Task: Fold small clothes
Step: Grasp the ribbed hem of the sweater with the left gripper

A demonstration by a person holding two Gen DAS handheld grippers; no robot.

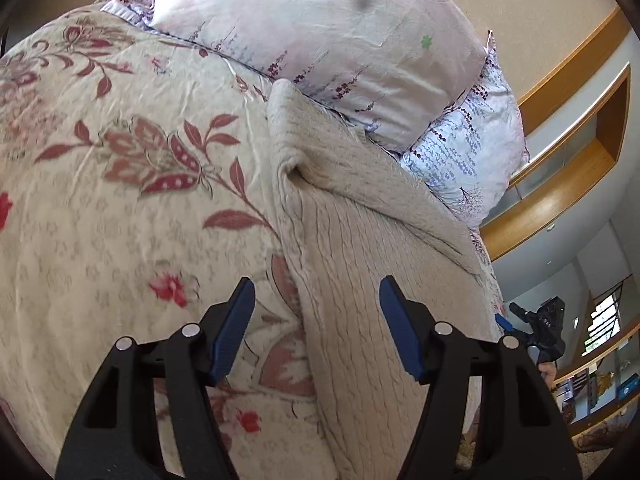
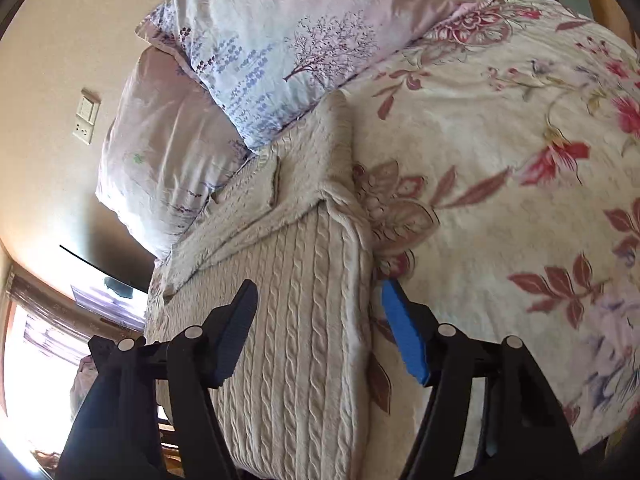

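A cream cable-knit garment point(image 1: 360, 264) lies flat on the floral bedspread point(image 1: 120, 208), with one part folded over near the pillows. It also shows in the right wrist view point(image 2: 296, 304). My left gripper point(image 1: 316, 300) is open, its blue-padded jaws straddling the garment's left edge just above it. My right gripper point(image 2: 318, 304) is open, its jaws straddling the garment's right edge, holding nothing. The right gripper also shows small at the right of the left wrist view point(image 1: 536, 328).
Two pale pillows with purple prints point(image 1: 320, 40) point(image 2: 280, 40) lie against the wall beyond the garment. The floral bedspread point(image 2: 500, 180) extends wide. A wooden shelf point(image 1: 568, 152) and a wall switch plate point(image 2: 86, 116) are beside the bed.
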